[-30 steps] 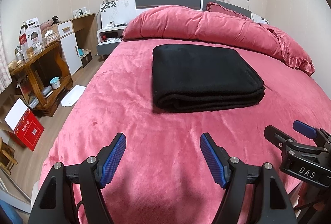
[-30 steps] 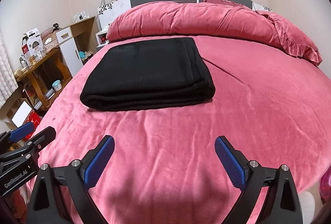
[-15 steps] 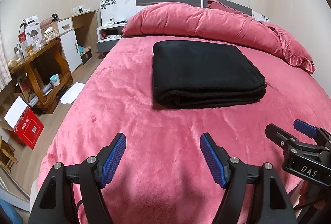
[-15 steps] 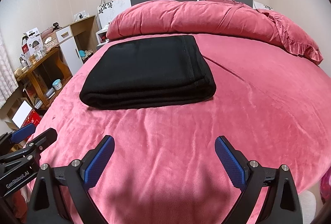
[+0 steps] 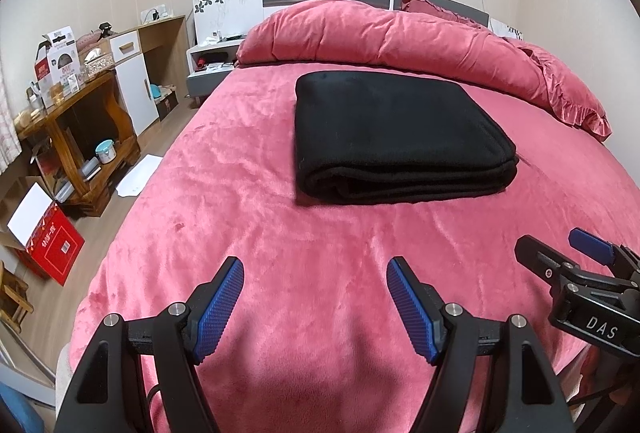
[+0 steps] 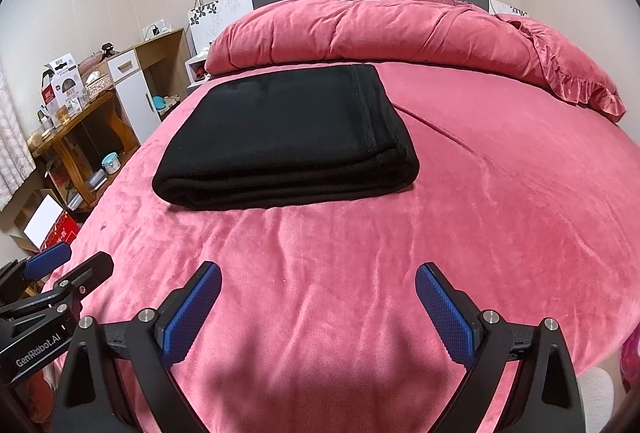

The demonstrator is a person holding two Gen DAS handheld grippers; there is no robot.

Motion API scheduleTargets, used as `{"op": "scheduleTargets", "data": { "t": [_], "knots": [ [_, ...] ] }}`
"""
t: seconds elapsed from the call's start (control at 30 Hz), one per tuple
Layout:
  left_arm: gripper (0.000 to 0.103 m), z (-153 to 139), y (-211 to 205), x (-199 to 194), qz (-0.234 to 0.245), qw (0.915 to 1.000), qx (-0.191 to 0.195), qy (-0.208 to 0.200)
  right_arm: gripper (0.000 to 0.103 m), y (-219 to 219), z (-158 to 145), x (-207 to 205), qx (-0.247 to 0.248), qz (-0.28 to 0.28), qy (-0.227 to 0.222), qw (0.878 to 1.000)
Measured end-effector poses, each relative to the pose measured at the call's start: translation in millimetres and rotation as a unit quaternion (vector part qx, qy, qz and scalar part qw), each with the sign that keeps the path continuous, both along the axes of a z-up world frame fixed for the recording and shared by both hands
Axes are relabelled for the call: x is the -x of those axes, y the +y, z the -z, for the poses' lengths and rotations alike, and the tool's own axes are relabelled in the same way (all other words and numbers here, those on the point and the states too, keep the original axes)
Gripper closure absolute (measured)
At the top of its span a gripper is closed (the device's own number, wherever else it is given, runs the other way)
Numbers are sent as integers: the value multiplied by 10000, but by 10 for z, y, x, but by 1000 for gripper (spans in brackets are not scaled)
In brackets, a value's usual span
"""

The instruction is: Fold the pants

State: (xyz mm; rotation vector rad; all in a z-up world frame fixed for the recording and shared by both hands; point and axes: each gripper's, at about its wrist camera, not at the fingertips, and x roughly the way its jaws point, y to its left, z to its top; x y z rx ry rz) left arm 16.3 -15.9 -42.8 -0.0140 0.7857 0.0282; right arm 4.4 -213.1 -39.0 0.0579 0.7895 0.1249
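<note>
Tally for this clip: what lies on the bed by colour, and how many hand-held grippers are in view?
Black folded pants: 1
Red rolled duvet: 1
Red ruffled pillow: 1
Hand-held grippers, both open and empty: 2, left hand-held gripper, right hand-held gripper
Total: 5

Folded pants [image 5: 396,137] lie on a bed [image 5: 248,217], toward its middle. Behind them a bunched duvet [image 5: 384,33] lies across the head of the bed. The left gripper [image 5: 315,303] and the right gripper [image 6: 318,307] hang side by side above the near edge, well apart from the pants. A wooden table [image 5: 76,137] stands on the floor left of the bed.
</note>
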Motion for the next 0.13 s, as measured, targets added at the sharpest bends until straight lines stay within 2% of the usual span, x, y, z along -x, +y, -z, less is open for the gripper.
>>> {"op": "scheduleTargets", "data": {
  "t": [0.13],
  "knots": [
    [28, 32, -15, -21, 3, 10000, -17, 39, 5, 0, 11, -9, -8, -4, 17, 10000]
  ]
}}
